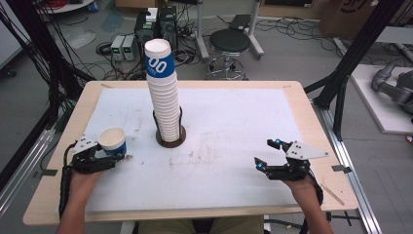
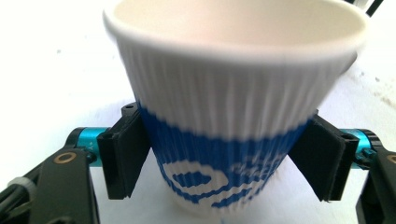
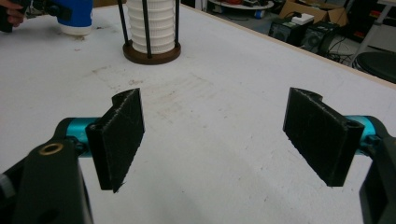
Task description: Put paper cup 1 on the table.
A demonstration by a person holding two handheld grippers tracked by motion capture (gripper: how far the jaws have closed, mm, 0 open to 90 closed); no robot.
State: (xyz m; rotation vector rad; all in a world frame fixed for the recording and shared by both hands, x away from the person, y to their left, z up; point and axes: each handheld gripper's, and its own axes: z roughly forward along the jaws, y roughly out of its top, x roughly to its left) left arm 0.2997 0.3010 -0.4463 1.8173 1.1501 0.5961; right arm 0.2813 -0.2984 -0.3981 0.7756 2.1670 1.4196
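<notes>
- At the bottom of the high view, two forearms come in; each hand holds a pair of tongs over the white mat [image 1: 229, 122] of the tabletop [image 1: 311, 126].
- The left tongs [image 1: 109, 157], at lower left of the high view, grip a single paper cup [image 1: 113, 141]. In the left gripper view the two black pads [image 2: 123, 156] press on the blue band at both sides of the cup [image 2: 229, 116].
- This cup stands upright with its mouth open to the top; its upper part is white and ribbed, its lower part is blue with white print. Its bottom seems to rest on the mat, but I cannot tell this surely.
- The right tongs [image 1: 265, 153], at lower right of the high view, are wide open and hold nothing. In the right gripper view the two pads [image 3: 122, 135] stand well apart, with bare mat between them.
- Farther, in the middle of the high view, a tall stack of cups [image 1: 163, 97] stands in a round brown holder [image 1: 170, 139] with thin black rods. The top cup has a blue band.
- The stack is well apart from both tongs; the held cup is nearer to it than the right tongs.
- Behind the tabletop, at the top of the frame, a black stool [image 1: 229, 44] and some boxes with cables stand on the floor.
</notes>
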